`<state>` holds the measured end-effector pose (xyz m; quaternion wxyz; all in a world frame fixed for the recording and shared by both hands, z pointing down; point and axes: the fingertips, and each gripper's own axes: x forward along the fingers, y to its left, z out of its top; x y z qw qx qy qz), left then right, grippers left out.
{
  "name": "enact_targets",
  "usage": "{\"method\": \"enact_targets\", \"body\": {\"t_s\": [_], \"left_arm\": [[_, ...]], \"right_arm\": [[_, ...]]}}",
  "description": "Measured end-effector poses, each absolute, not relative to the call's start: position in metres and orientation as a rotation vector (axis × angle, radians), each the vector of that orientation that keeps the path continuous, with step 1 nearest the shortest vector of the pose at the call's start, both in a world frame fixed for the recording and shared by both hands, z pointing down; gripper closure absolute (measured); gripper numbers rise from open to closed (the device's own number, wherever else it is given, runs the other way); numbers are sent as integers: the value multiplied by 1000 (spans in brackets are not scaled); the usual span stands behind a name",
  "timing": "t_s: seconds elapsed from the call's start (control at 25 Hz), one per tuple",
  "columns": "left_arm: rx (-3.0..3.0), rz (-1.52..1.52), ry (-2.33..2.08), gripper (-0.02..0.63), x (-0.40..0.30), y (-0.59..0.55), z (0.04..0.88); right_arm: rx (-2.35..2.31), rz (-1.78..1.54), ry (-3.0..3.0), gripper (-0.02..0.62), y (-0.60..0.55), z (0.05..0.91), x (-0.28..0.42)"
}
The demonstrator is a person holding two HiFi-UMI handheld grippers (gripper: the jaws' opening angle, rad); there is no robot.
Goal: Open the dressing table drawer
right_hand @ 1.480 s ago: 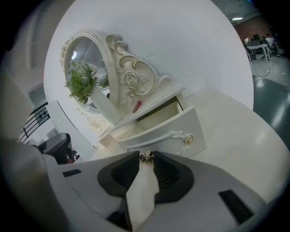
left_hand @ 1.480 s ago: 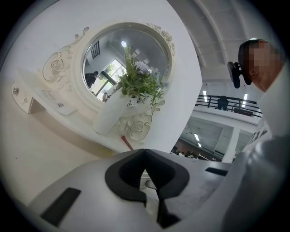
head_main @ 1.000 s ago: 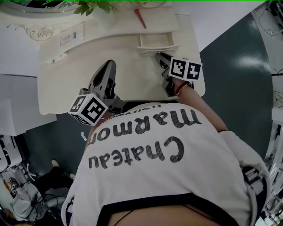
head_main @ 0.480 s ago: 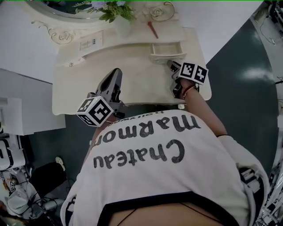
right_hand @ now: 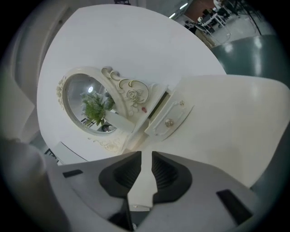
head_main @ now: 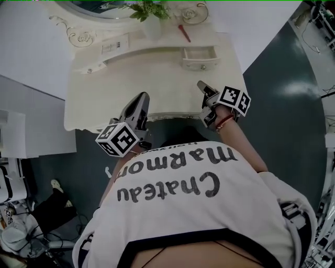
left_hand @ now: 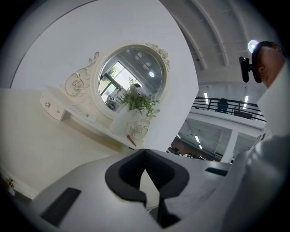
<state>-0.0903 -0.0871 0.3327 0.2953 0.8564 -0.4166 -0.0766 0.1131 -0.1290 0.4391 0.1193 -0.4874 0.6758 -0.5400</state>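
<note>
Left tongs (head_main: 142, 97): tips together, empty, well left of the drawer (head_main: 200, 56). Drawer: already pulled out at the back right of the desk (head_main: 104, 97), long axis crosswise. Right tongs (head_main: 201, 85): narrowly parted, just been closing on nothing, directly before the drawer, the nearer.

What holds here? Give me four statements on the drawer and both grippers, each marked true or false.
1. The small drawer stands pulled out. True.
2. The right gripper grips the drawer's knob. False: it is clear of the drawer, with nothing between its jaws, which have just been closing.
3. A red stick lies on the ledge beyond the drawer. True.
4. The left gripper holds the plant. False: it hovers empty over the table top; the plant stands by the mirror.
</note>
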Motion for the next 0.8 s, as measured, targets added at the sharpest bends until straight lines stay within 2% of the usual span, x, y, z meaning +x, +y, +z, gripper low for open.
{"method": "enact_targets", "body": {"t_s": [0.36,0.8], "left_arm": [[2225,-177,-1125,583,-106,-49,356],[2219,-210,-1132,583,-105,-34,350]], "right_arm": [[-1408,-1490,2199,522,-72,417,58],[-1575,-996,2594,521,-57,359,46]]}}
